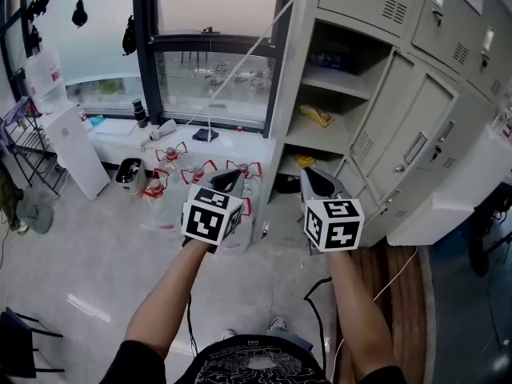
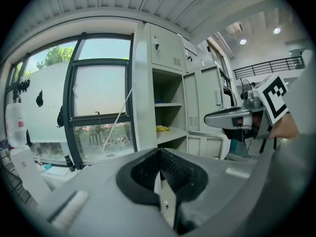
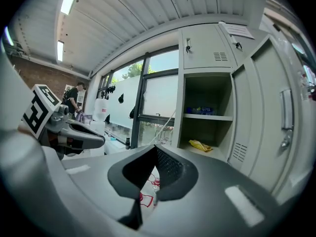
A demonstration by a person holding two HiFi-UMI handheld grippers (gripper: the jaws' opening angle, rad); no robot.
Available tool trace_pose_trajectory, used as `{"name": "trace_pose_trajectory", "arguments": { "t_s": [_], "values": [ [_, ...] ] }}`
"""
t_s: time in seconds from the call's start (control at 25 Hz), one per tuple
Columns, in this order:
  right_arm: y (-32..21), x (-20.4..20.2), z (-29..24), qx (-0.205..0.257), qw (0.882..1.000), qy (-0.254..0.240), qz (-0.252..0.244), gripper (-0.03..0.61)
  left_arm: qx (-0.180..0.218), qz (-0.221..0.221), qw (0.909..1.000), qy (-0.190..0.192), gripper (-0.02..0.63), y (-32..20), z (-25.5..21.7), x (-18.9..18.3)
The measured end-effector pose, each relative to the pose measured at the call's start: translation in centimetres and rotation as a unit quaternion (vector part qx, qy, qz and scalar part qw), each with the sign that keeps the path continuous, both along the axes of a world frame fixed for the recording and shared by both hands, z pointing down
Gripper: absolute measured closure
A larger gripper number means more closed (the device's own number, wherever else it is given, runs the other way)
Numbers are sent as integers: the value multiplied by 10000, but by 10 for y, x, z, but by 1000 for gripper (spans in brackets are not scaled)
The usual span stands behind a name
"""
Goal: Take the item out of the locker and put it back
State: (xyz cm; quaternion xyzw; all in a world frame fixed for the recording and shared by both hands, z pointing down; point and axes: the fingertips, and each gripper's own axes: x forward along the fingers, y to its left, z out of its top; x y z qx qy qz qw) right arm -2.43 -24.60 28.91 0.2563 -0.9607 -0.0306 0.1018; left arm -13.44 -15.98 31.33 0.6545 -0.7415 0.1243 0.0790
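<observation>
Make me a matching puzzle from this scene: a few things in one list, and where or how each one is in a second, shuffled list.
Things:
1. yellow packet
2. blue item
3. red-handled bottles
4. right tool

Places or states:
A. on the floor
B. shut, with nothing in it
C. top shelf of the open locker
D. second shelf down in that locker

Pairs: 1-D, 2-C, 3-A, 4-B.
</observation>
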Motion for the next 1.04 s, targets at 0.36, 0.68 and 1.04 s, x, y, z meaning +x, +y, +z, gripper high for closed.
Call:
{"name": "trace_pose_trajectory", "arguments": {
  "t_s": [0.36,0.68,1.04],
  "values": [
    [6,5,1,-69,9999,-80,61,552,173,68,9998,-51,612,4,-17,-8],
    [6,12,-2,-52,9998,-158,119,552,164,124,9998,-37,612,1,-17,-1],
    [1,12,-2,-69,9997,-193,139,552,102,155,9998,-30,612,-6,-14,-2]
  ]
}}
